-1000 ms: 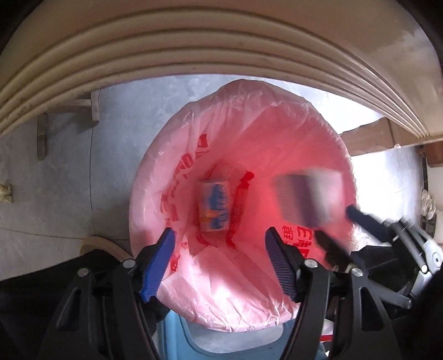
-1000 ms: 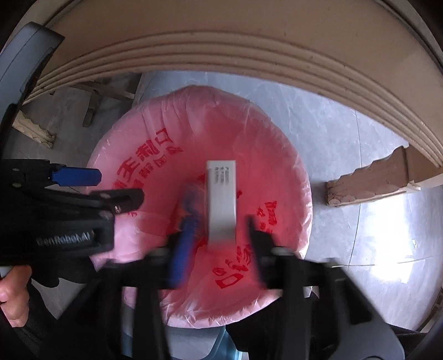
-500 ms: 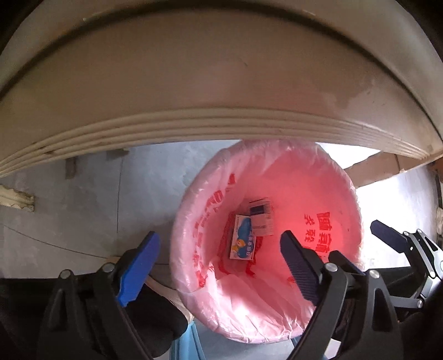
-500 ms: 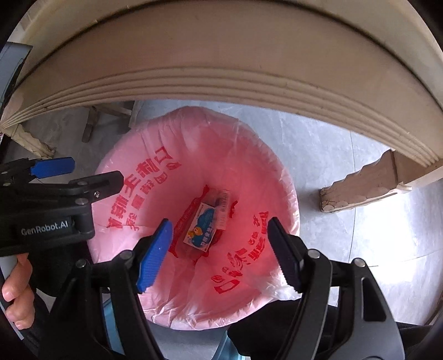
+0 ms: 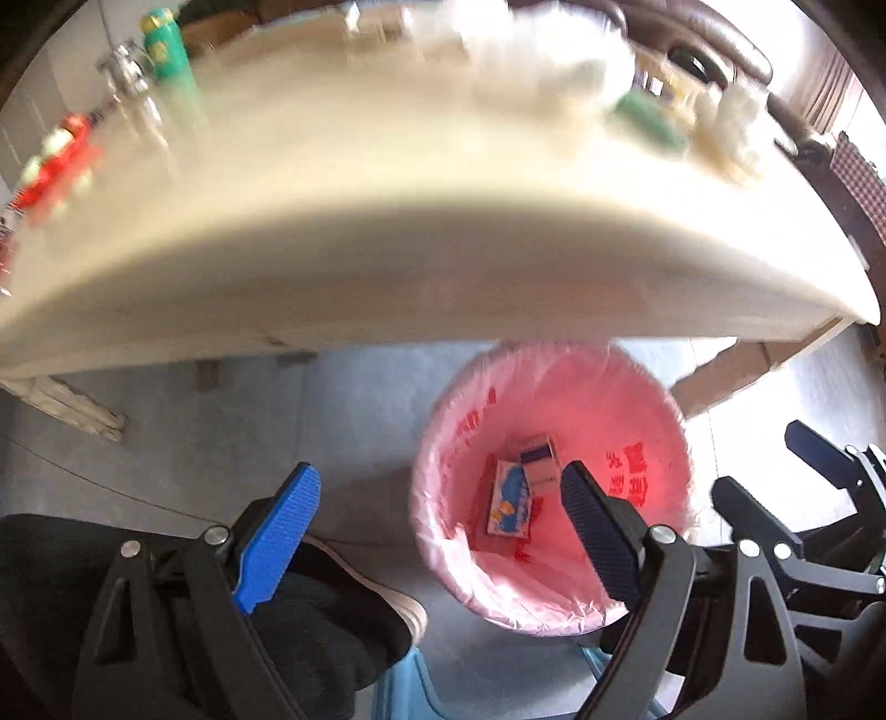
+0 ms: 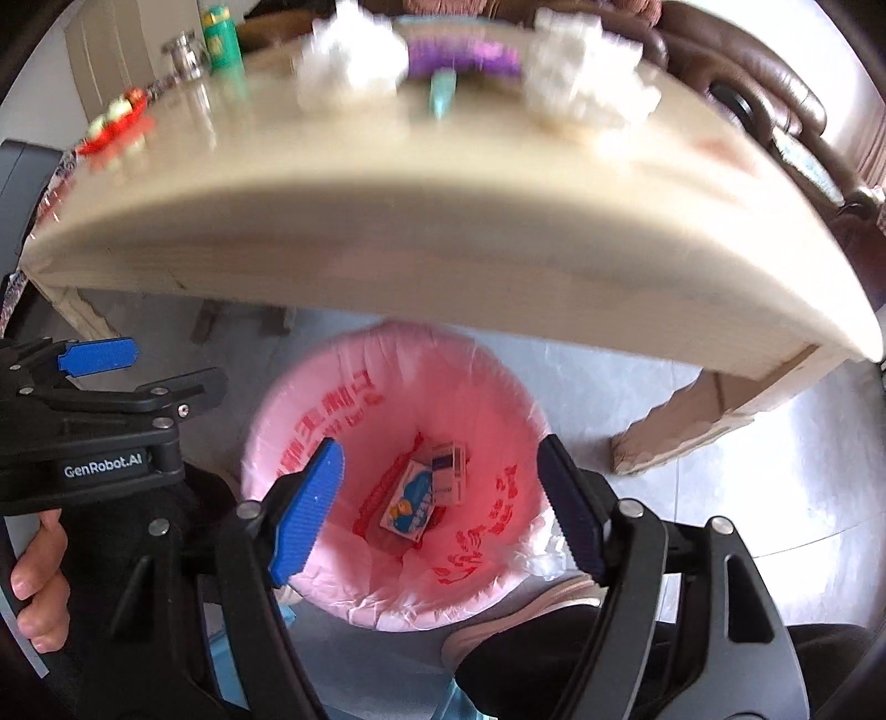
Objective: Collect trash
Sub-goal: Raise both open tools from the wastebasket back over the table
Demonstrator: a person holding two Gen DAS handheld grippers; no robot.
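Observation:
A bin lined with a pink bag point(image 5: 659, 410) stands on the floor under the table edge. At its bottom lie a blue-and-white box point(image 5: 510, 498) and a white box with a purple band point(image 5: 540, 459). My left gripper point(image 5: 437, 531) hangs open above the bin's left side with nothing between its fingers. In the right wrist view the same bin point(image 6: 387, 349) and both boxes point(image 6: 412, 501) show below my right gripper point(image 6: 437, 512). Its jaws are opening and are empty. Crumpled white tissues point(image 6: 349, 61) and a purple wrapper point(image 6: 470, 55) lie blurred on the table.
The cream table point(image 6: 443, 260) overhangs the bin. It carries a green bottle point(image 6: 221, 39), a red plate point(image 6: 111, 133) and a glass. A carved table leg point(image 6: 703, 421) stands right of the bin. The person's shoes point(image 5: 398, 603) and a blue stool point(image 5: 410, 687) are close below.
The white box left my right gripper and fell into the bin beside the blue-and-white box. Both grippers rose and tilted up, bringing the table top into view. The left jaws widened.

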